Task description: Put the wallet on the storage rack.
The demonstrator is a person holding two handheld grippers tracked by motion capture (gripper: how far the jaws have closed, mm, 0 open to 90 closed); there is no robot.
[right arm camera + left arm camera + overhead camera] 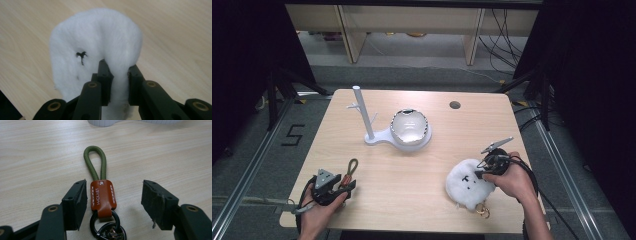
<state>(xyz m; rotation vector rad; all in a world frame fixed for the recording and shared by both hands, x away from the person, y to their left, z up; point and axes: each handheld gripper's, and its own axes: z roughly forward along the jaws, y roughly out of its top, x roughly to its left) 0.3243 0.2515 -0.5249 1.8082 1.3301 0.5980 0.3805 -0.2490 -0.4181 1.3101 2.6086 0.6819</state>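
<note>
On the light wooden table [412,165], the left tongs [343,186] sit at the near left corner, held in the person's left hand [319,212], with their jaws spread wide. Between those jaws, in the left gripper view, lies a key strap [101,192]: an olive-green cord loop pointing away toward the far side, a brown leather tab with white stitching in the middle, and a dark metal ring at the near end. The leather tab lies just beside the jaw on the left of that view and well apart from the other jaw; the strap lies flat on the table. At the near right, the person's right hand [509,180] holds the right tongs [479,172], which pinch a fold of a white fluffy plush toy [468,182]. In the right gripper view the jaws are pressed into the white fur [100,42] from both sides, with a small black stitched mark beside them. A gold-coloured clasp [482,211] shows at the toy's near edge. Toward the far middle of the table stands a white stand [371,131] with a thin upright post and short branches, and its base carries a shiny silver bowl [410,126].
</note>
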